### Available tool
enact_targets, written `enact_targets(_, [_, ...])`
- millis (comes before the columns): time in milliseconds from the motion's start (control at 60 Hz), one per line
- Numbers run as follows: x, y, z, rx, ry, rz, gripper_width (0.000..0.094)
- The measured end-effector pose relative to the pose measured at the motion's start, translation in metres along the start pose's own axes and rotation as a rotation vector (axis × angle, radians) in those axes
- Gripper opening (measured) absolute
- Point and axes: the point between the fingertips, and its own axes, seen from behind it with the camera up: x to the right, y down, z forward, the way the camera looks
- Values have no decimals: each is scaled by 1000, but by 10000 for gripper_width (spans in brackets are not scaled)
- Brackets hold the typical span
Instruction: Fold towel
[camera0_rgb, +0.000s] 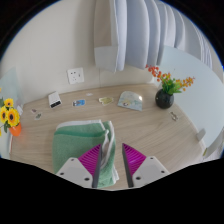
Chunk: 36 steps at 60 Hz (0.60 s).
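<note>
Gripper (110, 165) low at 6 o'clock, over a wood table (150, 125). Two pink pads (132, 157) on the fingers, with a gap between them. Jaws apart, not squeezing anything.

Green towel (80, 143) flat on the table, at 7 to 8 o'clock from the middle. Already bunched a bit, with a fold along the top edge. Right side of the towel reaching down between the fingers, next to the left pad. Left finger over the towel, right finger over bare wood just beside it. Hard to tell if the left pad is touching the cloth.

Beyond the towel, at 12 o'clock, a few small things near the wall: a white box (54, 99) at 10 o'clock, a tiny flat thing (79, 101) beside it, and a small card (105, 100) farther right. Too small to tell more. A gray lump (130, 98) at 1 o'clock, close to the wall.

Dark vase (164, 99) at 2 o'clock, with red, orange and green flowers (166, 80) on top. Yellow flowers (9, 115) at 9 o'clock, at the table's edge, well apart from the vase.

White wall behind, with a socket (76, 74) at 11 o'clock. White curtain (150, 35) hanging at 12 to 1 o'clock. Something white (205, 135) at 3 o'clock, past the table's end.
</note>
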Motion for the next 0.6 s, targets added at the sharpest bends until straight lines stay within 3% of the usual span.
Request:
enact_targets(133, [-2, -26, -42, 61, 4, -88, 854])
enact_targets(417, [4, -24, -233, 52, -44, -153, 849])
enact_targets(600, [6, -15, -307, 75, -40, -125, 851])
